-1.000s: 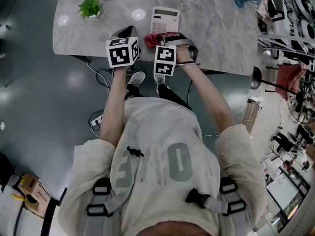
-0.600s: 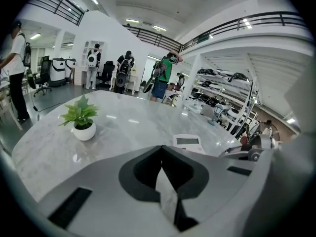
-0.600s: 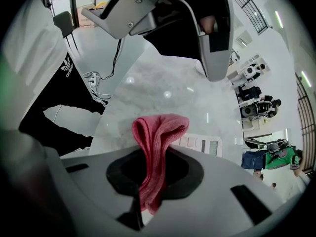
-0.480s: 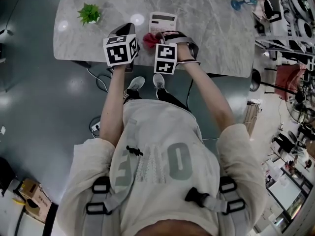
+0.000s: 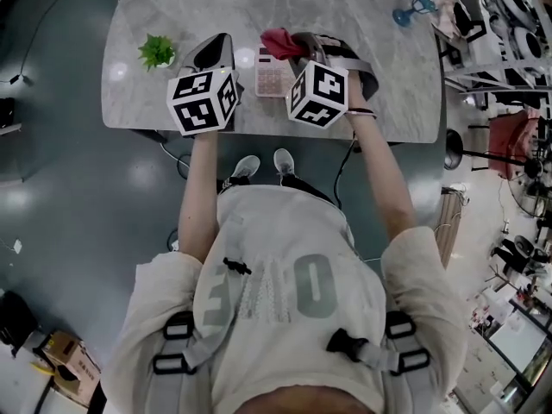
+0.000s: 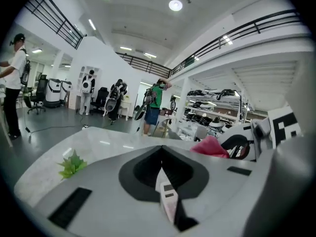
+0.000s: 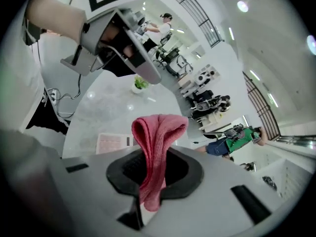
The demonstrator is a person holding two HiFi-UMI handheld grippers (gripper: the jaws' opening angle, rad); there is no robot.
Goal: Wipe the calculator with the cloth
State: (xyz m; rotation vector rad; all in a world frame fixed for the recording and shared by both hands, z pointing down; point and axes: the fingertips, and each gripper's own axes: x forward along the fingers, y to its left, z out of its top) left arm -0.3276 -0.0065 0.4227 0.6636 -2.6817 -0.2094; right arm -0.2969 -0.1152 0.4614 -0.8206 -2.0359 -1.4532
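The calculator (image 5: 274, 76) lies flat on the marble worktop (image 5: 362, 15), near its front edge, between our two tools. Our right tool (image 7: 148, 194) is clenched on the pink cloth (image 7: 157, 137), held above the calculator, not touching it. Our left tool (image 6: 166, 196) is clenched on nothing, near a small plant (image 5: 158, 52).

The only legible print is large characters resembling "OE" on the person's shirt (image 5: 315, 283); the calculator (image 5: 274, 74) key legends are too small to read.
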